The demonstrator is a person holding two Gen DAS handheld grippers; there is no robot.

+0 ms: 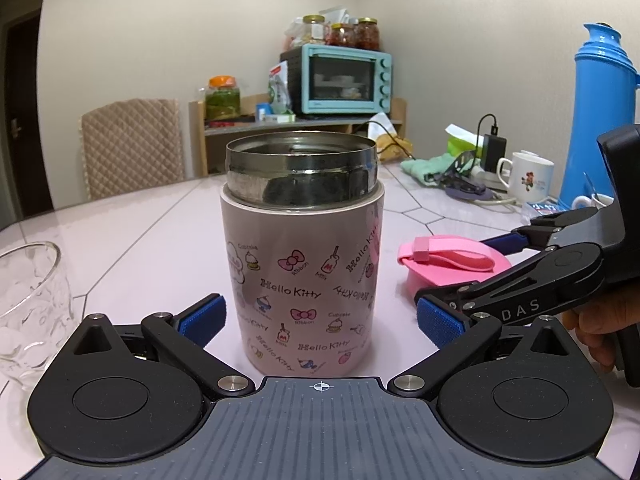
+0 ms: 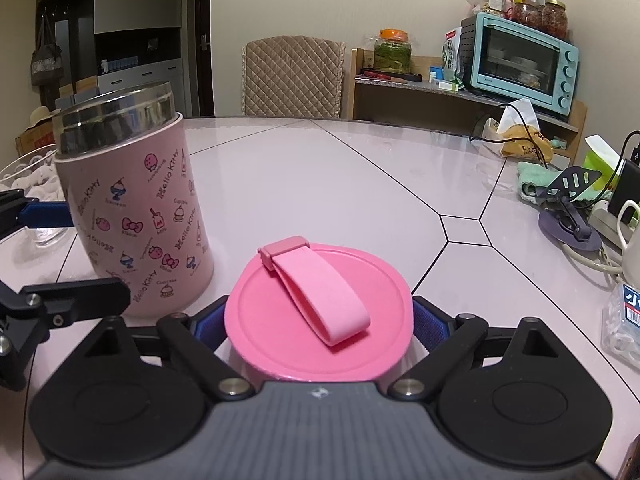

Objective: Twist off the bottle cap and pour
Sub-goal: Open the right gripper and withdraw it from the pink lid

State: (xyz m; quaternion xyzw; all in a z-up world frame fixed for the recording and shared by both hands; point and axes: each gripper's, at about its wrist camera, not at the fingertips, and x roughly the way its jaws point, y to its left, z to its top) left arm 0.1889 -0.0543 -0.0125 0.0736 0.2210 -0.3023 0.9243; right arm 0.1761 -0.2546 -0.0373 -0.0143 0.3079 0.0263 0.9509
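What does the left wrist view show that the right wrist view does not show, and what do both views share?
Only the left wrist view shows the blue thermos, the printed white mug, and the person's hand holding the right hand-held gripper.

Only the right wrist view shows the dark doorway with a hanging bag and the full top of the pink lid, lying on the table between that gripper's open jaws.

Both show the open Hello Kitty jar, the lid, the glass, the toaster oven and the table.
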